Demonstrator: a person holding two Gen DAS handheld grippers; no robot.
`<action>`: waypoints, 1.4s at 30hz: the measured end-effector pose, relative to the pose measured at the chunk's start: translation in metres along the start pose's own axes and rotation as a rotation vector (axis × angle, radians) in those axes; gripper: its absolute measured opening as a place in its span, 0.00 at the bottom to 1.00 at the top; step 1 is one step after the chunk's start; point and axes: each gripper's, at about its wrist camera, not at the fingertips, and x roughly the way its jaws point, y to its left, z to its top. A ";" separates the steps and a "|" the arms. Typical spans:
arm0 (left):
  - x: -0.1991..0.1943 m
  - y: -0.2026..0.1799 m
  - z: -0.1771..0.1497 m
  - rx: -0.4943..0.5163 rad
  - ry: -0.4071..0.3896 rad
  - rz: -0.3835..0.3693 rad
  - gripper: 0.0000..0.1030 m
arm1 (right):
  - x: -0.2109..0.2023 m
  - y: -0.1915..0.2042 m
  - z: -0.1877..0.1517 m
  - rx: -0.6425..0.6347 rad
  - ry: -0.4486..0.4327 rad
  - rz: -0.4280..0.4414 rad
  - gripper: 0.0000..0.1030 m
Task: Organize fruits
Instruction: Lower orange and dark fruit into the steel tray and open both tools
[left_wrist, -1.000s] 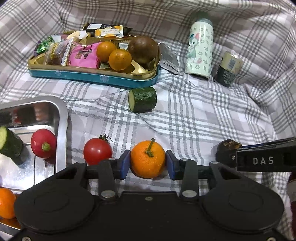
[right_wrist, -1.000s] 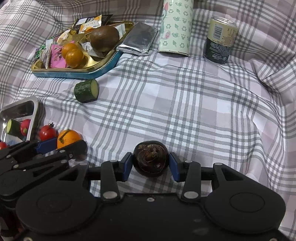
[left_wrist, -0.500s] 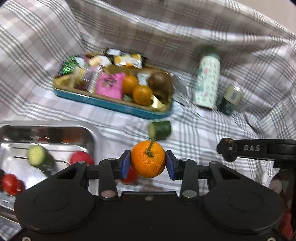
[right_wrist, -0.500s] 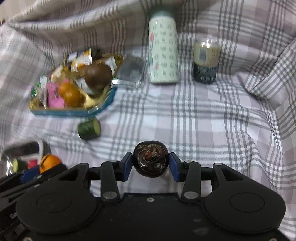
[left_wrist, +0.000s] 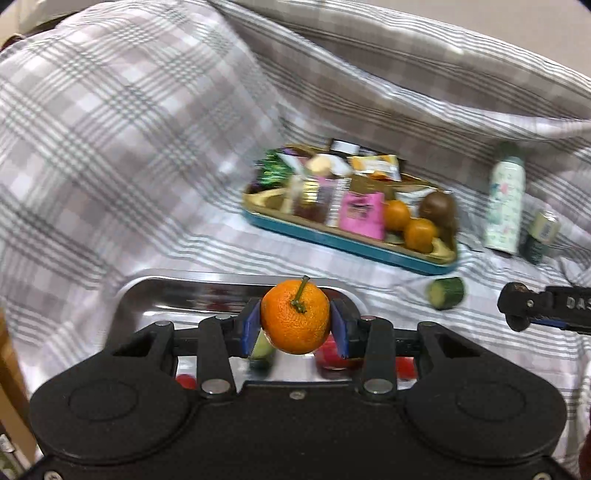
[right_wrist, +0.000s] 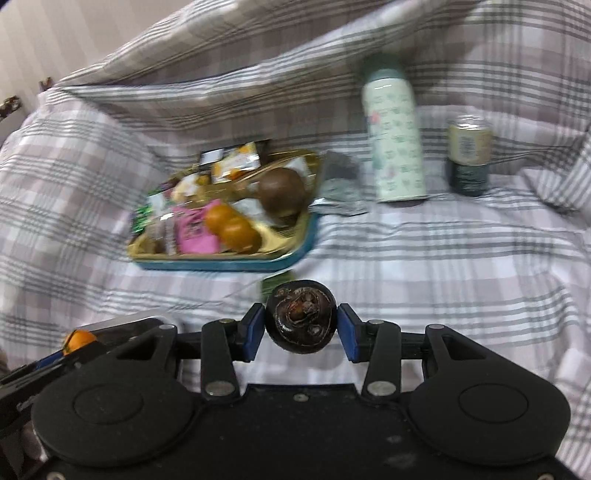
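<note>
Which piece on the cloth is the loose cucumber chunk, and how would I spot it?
Find the blue-and-gold snack tray on the plaid cloth. Just off its near right corner, a short green cucumber chunk lies alone on its side on the bare fabric. Unlike the oranges in the tray, it is green, with a pale cut face.

Steel tray (left_wrist: 155, 295): near half hidden behind left gripper (left_wrist: 295, 326) body; contents show only as red scraps and a green sliver, kinds unclear. Snack tin (left_wrist: 332, 240) blurred, packet print unreadable. Cucumber piece (right_wrist: 271, 284) mostly behind dark fruit (right_wrist: 300, 320). Right gripper (left_wrist: 535, 308) cut off at the frame edge, lettering incomplete.
</note>
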 end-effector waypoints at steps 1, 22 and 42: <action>-0.001 0.005 -0.001 -0.003 0.000 0.011 0.46 | 0.001 0.007 -0.002 -0.004 0.004 0.018 0.44; 0.012 0.069 -0.007 -0.029 0.030 0.140 0.47 | 0.028 0.137 -0.068 -0.261 0.062 0.256 0.44; 0.032 0.094 -0.011 -0.084 0.106 0.189 0.47 | 0.041 0.150 -0.067 -0.266 0.078 0.275 0.46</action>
